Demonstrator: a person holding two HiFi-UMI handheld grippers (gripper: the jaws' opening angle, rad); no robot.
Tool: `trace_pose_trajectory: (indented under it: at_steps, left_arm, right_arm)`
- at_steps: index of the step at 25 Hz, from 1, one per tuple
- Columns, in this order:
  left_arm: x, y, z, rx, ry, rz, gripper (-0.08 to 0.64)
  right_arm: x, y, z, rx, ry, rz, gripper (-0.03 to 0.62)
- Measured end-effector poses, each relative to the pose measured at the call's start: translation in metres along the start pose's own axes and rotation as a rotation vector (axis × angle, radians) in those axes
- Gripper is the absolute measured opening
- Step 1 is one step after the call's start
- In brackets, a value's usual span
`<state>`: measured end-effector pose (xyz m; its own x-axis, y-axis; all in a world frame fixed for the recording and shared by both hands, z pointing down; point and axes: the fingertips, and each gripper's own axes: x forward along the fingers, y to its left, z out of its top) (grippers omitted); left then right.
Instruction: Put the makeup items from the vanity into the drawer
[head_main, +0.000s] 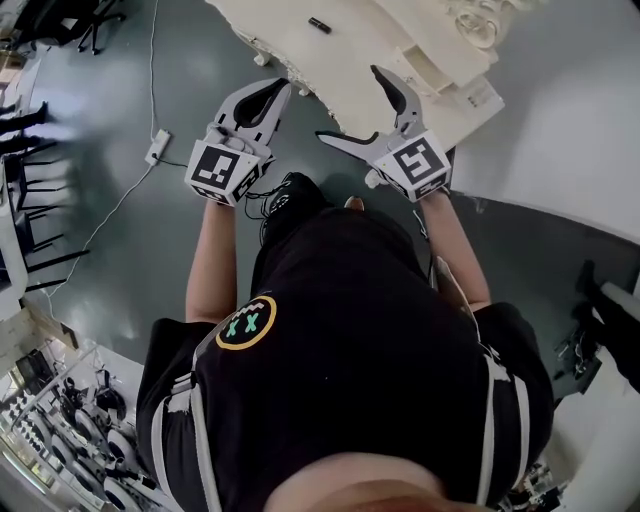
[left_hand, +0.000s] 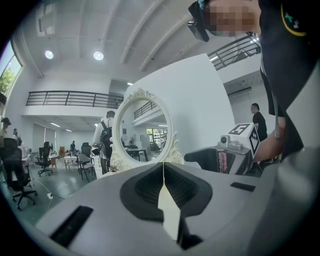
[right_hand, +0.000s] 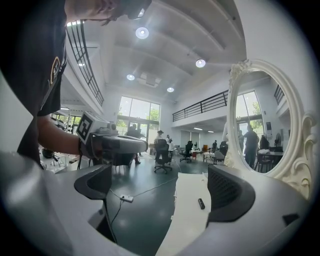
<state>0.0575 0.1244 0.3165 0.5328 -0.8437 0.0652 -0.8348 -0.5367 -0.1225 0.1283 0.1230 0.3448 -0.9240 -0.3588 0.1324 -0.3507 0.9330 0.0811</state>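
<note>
A white vanity stands ahead of me, with an oval mirror in an ornate white frame on it. One small dark makeup item lies on its top, and also shows between my right jaws as a dark stick. My left gripper is shut with nothing in it, held over the floor just left of the vanity's edge. My right gripper is open and empty at the vanity's front edge. Whether a drawer is open I cannot tell.
A white power strip with a cable lies on the grey floor to the left. Black chair legs stand at the far left. A white wall panel rises to the right of the vanity. People and office chairs are far off.
</note>
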Motion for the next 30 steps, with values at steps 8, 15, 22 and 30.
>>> trace_pose_trajectory:
  at_steps: [8,15,22,30]
  left_arm:
    - [0.031,0.038,-0.02,-0.013,0.008,-0.035,0.025]
    - [0.071,0.114,-0.04,-0.019,-0.001,-0.099,0.025]
    - [0.106,0.192,-0.063,-0.04,0.011,-0.181,0.025]
    - [0.136,0.237,-0.087,-0.071,0.016,-0.267,0.025]
  right_arm:
    - [0.037,-0.037,-0.006,0.008,0.009,-0.029,0.598]
    - [0.104,-0.089,-0.019,0.024,0.045,-0.088,0.598]
    - [0.177,-0.13,-0.028,0.044,0.109,-0.151,0.598]
    - [0.219,-0.162,-0.042,0.055,0.188,-0.204,0.598]
